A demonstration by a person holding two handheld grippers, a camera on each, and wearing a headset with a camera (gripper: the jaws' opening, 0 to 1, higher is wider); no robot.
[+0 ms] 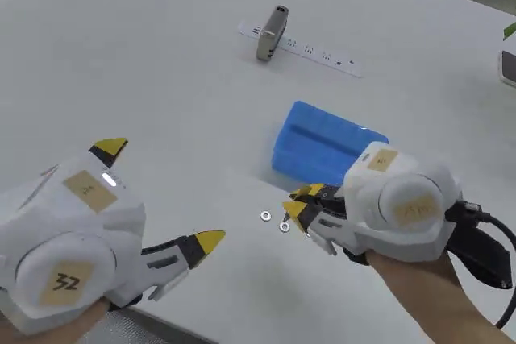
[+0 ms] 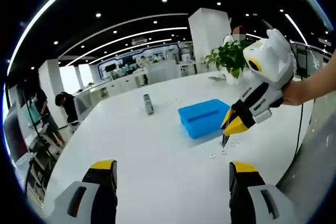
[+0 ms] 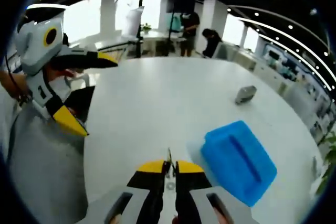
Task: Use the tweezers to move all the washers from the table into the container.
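Tweezers point(image 3: 169, 155), pinched in the right gripper point(image 3: 169, 167), point to 12 o'clock; the left gripper point(image 1: 160, 194), labelled "32", gapes wide.

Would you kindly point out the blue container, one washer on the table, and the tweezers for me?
Blue container point(image 1: 322, 147): head view, middle of its top face.
Washer point(image 1: 266, 216): head view, the ring of the left-hand one.
Tweezers point(image 3: 169, 157): right gripper view, thin tips past the closed jaws.
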